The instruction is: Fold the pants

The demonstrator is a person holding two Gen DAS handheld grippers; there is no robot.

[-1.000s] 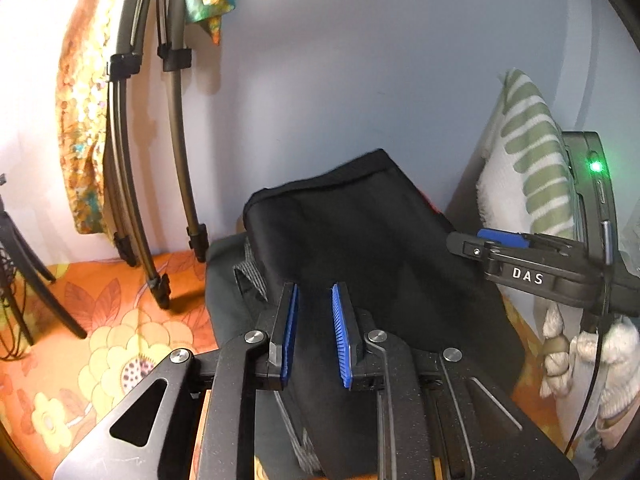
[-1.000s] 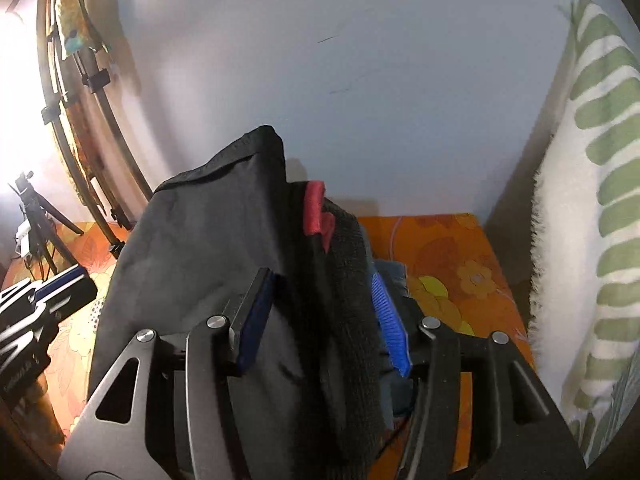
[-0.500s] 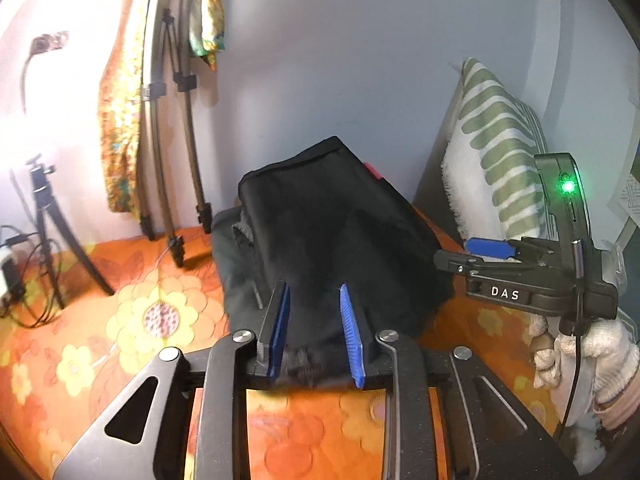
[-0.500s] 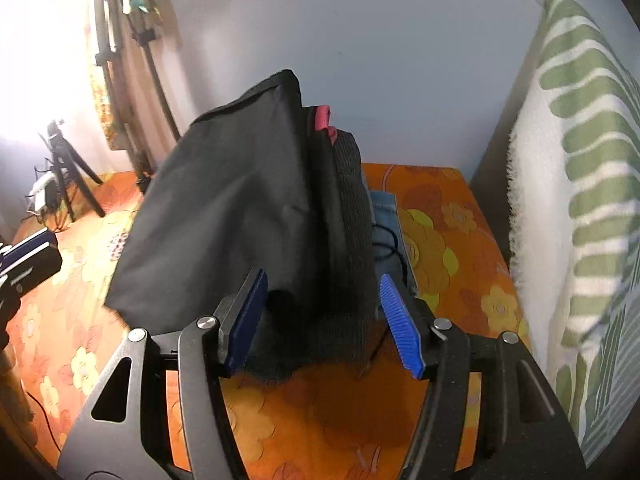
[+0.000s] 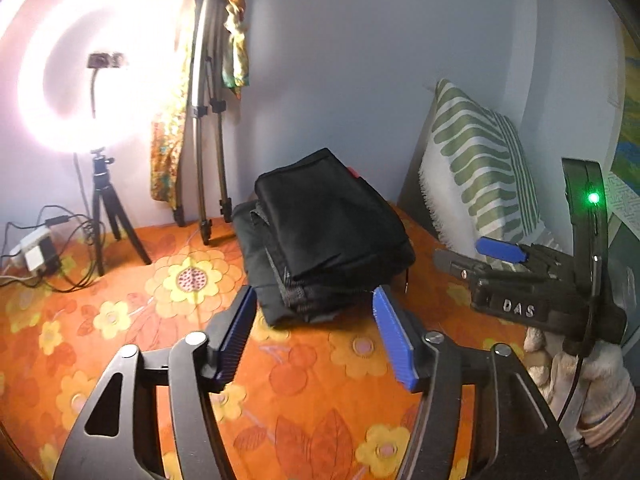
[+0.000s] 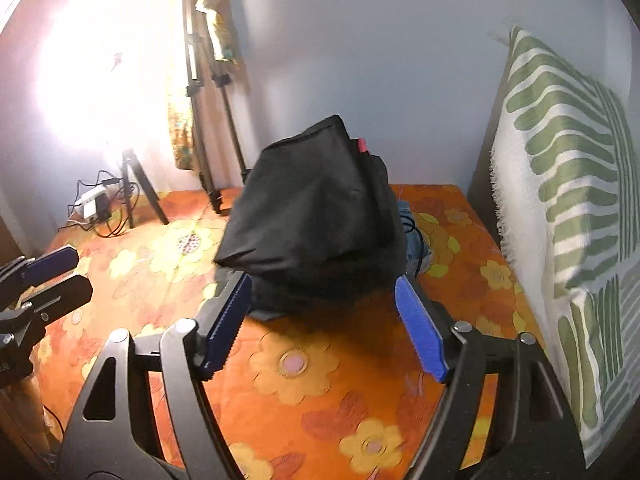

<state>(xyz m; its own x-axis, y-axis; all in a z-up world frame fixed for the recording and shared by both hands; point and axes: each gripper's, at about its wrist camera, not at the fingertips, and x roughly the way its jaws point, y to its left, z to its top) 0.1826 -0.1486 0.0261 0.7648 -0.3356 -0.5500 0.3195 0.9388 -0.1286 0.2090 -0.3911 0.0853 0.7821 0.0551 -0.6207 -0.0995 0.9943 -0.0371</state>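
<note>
Pants: your black pants (image 5: 332, 232) lie folded in a thick bundle on the far middle of the orange flowered bed cover (image 5: 304, 376), close to the pale wall; the top layer slopes up toward the wall.
Red tag: a small red bit (image 6: 362, 146) shows at the far top edge of the bundle.
Blue cloth: something blue (image 6: 412, 236) peeks out at the bundle's right side; you cannot tell from here what it is.
Left hand-held gripper: your left hand-held gripper (image 5: 314, 332) has let go; its jaws have just been opening, the blue pads (image 5: 394, 344) stand apart and only bed cover shows between them, the bundle's near edge lying just beyond the tips.
Right hand-held gripper: your right hand-held gripper (image 6: 324, 322) is released too; its jaws have just been widening, nothing is gripped, and the pants sit just past the tips.
Pillow: a white pillow with green stripes (image 6: 568, 216) leans upright at the right of the bed.
Tripods: a tall tripod (image 5: 208, 120) with a flowered cloth stands far left, a ring light (image 5: 80, 76) on a short stand beside it.
</note>
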